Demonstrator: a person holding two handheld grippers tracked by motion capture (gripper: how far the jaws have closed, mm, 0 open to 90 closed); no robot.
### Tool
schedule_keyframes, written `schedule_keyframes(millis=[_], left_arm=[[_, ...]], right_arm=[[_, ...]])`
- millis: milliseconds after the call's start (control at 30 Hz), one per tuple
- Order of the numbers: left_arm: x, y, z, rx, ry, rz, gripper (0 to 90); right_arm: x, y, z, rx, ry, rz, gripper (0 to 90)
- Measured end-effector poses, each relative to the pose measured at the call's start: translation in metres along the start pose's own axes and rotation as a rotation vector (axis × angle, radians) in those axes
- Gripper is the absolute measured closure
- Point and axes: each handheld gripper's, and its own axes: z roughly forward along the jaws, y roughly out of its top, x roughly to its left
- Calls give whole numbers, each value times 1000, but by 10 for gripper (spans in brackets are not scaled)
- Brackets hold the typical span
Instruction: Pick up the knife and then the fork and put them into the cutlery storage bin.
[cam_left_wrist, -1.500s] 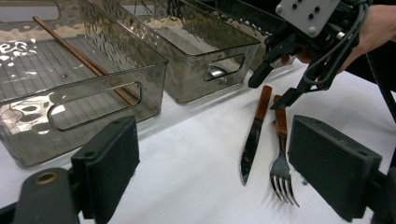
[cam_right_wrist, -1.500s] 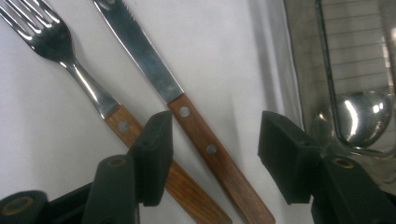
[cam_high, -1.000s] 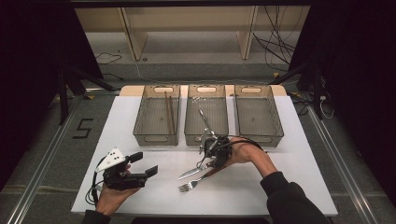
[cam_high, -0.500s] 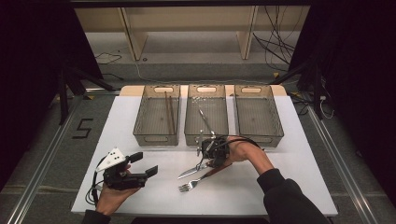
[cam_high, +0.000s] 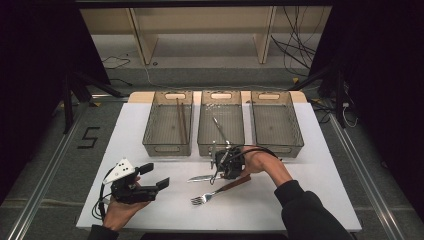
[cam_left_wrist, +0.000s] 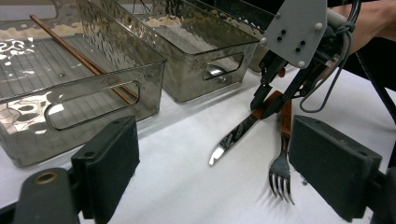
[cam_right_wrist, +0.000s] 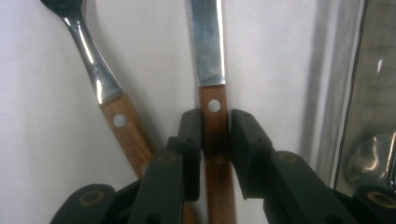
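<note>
The right claw (cam_right_wrist: 215, 140), jaws just closing, clamps the wooden-handled steel knife (cam_right_wrist: 211, 84) on the table; the matching fork (cam_right_wrist: 100, 88) waits; left claw (cam_left_wrist: 215, 182) released.

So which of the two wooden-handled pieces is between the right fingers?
The knife: its handle sits between the right gripper fingers, which have just been closing. The fork lies free beside it.

Knife (cam_right_wrist: 211, 60): glossy metal blade, smooth brown wooden handle with a metal rivet.
Fork (cam_right_wrist: 95, 70): shiny metal tines and neck, wooden handle, riveted.
Bins (cam_left_wrist: 154, 60): smoky see-through plastic, glossy, rippled walls.
Chopsticks (cam_left_wrist: 79, 58): dark brown wood, smooth.
Table (cam_high: 165, 210): white, matt, smooth.
Right gripper (cam_right_wrist: 215, 135): matt black plastic jaws.
</note>
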Motion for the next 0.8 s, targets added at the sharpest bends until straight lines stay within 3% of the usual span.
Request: schedule_keyframes(millis=[67,533,800], left_arm=[[0,0,0,1,0,-1,162],[0,0,0,3,-1,0,162],[0,0,0,3,0,0,162]], right_arm=[[1,1,0,5,-7,-24,766],[4,2,-2,3,-42,-66,774],[4,0,-10,-23,-64,-39,775]])
